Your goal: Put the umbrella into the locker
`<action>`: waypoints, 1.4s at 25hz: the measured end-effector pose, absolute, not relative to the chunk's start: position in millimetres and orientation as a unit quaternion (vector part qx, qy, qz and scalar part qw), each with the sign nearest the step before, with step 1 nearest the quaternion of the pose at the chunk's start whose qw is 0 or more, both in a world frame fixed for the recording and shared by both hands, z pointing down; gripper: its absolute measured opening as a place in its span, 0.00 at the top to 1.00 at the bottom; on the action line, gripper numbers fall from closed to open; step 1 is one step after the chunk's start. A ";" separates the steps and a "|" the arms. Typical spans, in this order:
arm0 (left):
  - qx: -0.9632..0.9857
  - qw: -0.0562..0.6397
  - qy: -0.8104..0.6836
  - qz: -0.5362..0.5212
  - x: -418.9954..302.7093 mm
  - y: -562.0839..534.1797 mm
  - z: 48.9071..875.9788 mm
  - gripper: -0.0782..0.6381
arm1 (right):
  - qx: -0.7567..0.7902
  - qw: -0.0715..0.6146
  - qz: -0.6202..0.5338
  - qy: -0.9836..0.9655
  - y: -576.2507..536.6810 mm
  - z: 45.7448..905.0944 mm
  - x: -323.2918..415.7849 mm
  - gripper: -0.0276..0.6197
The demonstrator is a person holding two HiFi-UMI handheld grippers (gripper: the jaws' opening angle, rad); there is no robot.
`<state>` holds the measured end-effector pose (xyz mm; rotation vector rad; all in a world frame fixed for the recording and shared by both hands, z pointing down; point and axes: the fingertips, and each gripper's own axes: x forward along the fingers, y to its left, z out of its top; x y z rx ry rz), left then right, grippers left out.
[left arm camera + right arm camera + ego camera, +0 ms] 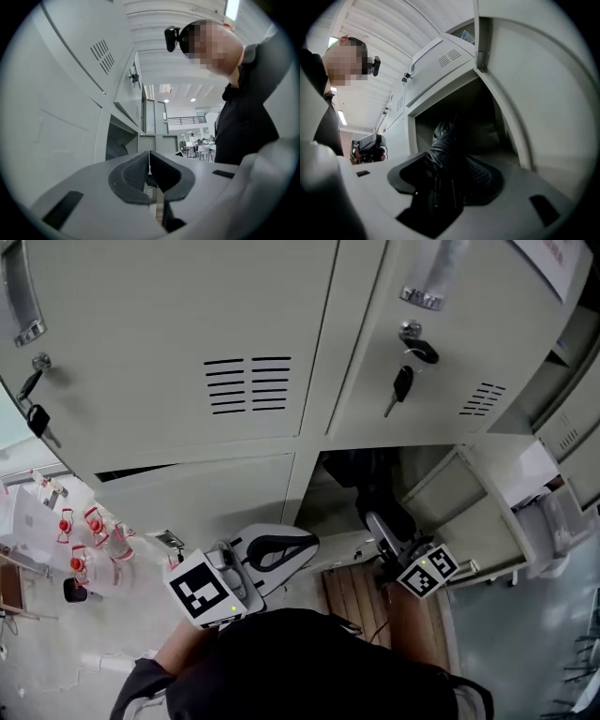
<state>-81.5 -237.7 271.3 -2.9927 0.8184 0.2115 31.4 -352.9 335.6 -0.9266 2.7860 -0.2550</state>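
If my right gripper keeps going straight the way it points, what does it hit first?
Likely the inside of the open locker compartment: the right gripper, shut on the black umbrella, points into its opening. The umbrella's far end would lead; the dark interior hides how deep it goes.

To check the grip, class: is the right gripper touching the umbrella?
Touching. In the right gripper view, the right gripper has both jaws pressed on the umbrella between them.

umbrella [439,143] far end in shadow, locker [411,136] depths dark
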 end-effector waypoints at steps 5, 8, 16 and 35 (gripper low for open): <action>-0.954 0.012 0.293 0.067 -101.0 -241.2 274.6 0.86 | -0.315 0.082 -0.074 0.943 -374.9 330.5 20.9 0.59; -0.951 0.012 0.302 0.065 -108.7 -241.0 275.2 0.86 | -0.324 0.078 -0.073 0.940 -386.5 330.9 18.4 0.59; -0.943 0.020 0.325 0.062 -121.0 -239.1 275.9 0.86 | -0.336 0.037 -0.039 0.940 -415.6 333.2 3.2 0.60; -0.940 0.017 0.335 0.064 -126.6 -227.0 281.3 0.86 | -0.303 -0.068 0.023 0.950 -448.5 326.6 -44.4 0.60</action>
